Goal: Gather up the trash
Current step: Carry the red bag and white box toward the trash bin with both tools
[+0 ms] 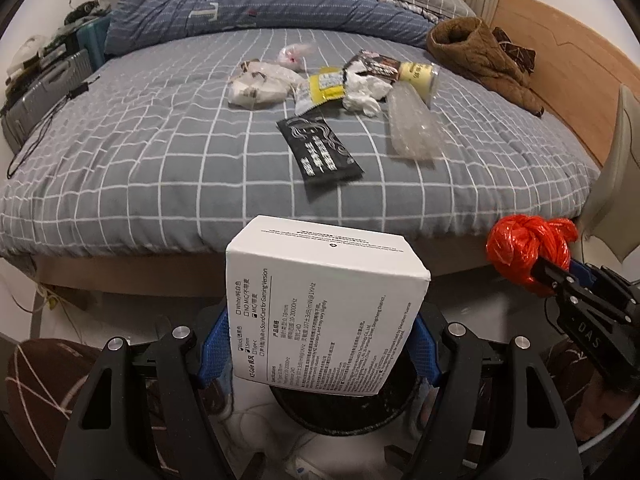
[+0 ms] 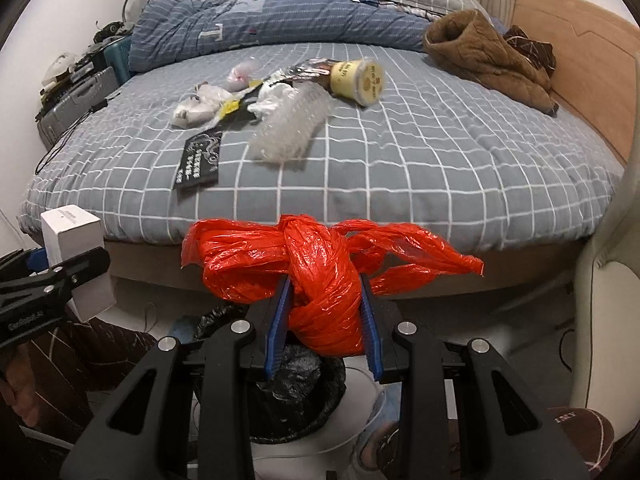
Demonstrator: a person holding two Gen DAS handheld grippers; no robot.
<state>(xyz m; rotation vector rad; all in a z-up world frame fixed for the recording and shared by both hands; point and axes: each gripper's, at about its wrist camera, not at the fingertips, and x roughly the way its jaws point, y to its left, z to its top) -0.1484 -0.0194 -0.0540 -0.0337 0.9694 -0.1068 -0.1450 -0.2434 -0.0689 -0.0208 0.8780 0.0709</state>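
My left gripper [image 1: 320, 352] squeezes the white box [image 1: 320, 304], my right gripper [image 2: 326, 332] the red bag [image 2: 320, 276], both over the bin [image 2: 296, 392]. More trash [image 1: 320, 92] waits on the bed [image 1: 160, 152].

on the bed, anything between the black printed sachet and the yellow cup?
Yes. In the right wrist view a clear bubble-wrap sleeve and crumpled white tissue lie between the black sachet and the yellow cup. The left wrist view agrees.

White box [image 1: 320, 312] hides most of bin [image 1: 344, 416] (rim only); box print blurred.
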